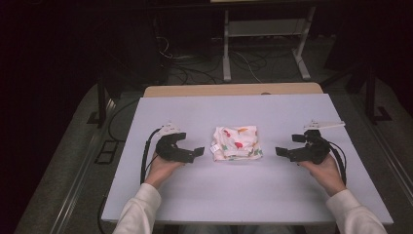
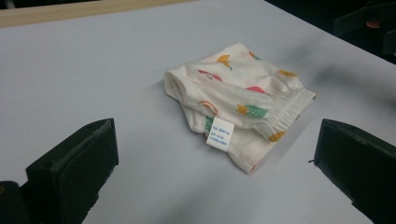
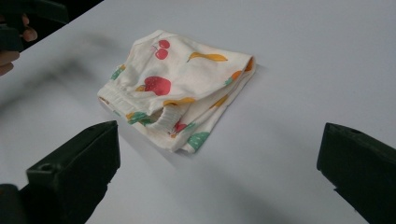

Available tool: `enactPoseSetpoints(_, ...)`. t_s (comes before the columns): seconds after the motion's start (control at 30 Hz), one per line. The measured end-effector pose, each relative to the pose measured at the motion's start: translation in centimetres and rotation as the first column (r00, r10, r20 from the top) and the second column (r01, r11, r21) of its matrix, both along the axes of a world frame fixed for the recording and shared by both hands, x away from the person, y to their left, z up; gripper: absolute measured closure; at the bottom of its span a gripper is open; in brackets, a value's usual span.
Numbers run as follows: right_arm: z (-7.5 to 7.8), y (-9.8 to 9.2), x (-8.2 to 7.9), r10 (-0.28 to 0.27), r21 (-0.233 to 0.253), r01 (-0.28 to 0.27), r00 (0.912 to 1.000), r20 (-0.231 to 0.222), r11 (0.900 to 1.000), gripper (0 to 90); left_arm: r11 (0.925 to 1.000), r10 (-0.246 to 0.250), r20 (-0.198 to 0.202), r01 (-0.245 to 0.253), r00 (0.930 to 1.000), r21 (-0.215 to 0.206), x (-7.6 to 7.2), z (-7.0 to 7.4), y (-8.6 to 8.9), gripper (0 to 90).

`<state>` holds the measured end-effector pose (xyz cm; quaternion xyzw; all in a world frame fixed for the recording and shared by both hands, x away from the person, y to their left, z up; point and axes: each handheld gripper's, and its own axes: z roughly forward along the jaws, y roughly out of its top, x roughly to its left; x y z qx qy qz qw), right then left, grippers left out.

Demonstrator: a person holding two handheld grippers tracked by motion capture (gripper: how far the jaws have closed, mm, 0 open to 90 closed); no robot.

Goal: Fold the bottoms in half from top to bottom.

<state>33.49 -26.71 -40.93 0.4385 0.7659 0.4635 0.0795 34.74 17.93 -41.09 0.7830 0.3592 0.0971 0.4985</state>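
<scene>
Two open grippers flank the folded garment

We hold the left gripper (image 1: 195,152) and the right gripper (image 1: 284,152) with jaws spread wide and empty, pointing inward at the folded garment (image 1: 236,143), which lies mid-table (image 1: 243,195) between them. We judge the left slightly nearer. Its elastic waistband (image 2: 285,114) runs front to back on the right gripper's side. A white tag (image 2: 220,134) faces the left gripper; its print is too small to read.

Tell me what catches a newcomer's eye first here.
The folded fruit-print garment lies alone mid-table, bright on the pale top. The left gripper and right gripper flank it, jaws open, neither touching it. A white tag sticks out of its fold.
</scene>
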Motion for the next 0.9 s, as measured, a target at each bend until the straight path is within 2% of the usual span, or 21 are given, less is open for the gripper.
enactPoseSetpoints(0.13,0.0,-0.4,-0.7,-0.013,0.003,0.013,0.9997,0.019,1.0,0.0,0.9999,0.016,0.037,-0.017,0.9992,0.004,-0.9,0.1,0.5,0.0)
enactPoseSetpoints(0.4,-0.6,-1.0,-2.8,-0.029,-0.016,0.03,0.9986,0.045,0.999,0.0,1.0,-0.001,0.052,0.0,0.9987,0.007,-2.7,0.3,1.1,0.0)
enactPoseSetpoints(0.7,-1.4,-1.4,-4.8,-0.026,-0.012,0.027,0.9989,0.038,1.0,0.0,0.9998,0.008,0.078,-0.01,0.9969,0.019,-4.8,-0.5,2.4,0.0)
enactPoseSetpoints(0.9,-1.9,-1.9,-6.1,-0.018,-0.039,0.019,0.9991,0.039,0.999,0.0,0.9997,0.015,0.08,-0.017,0.9967,0.016,-5.9,-0.8,3.4,0.0)
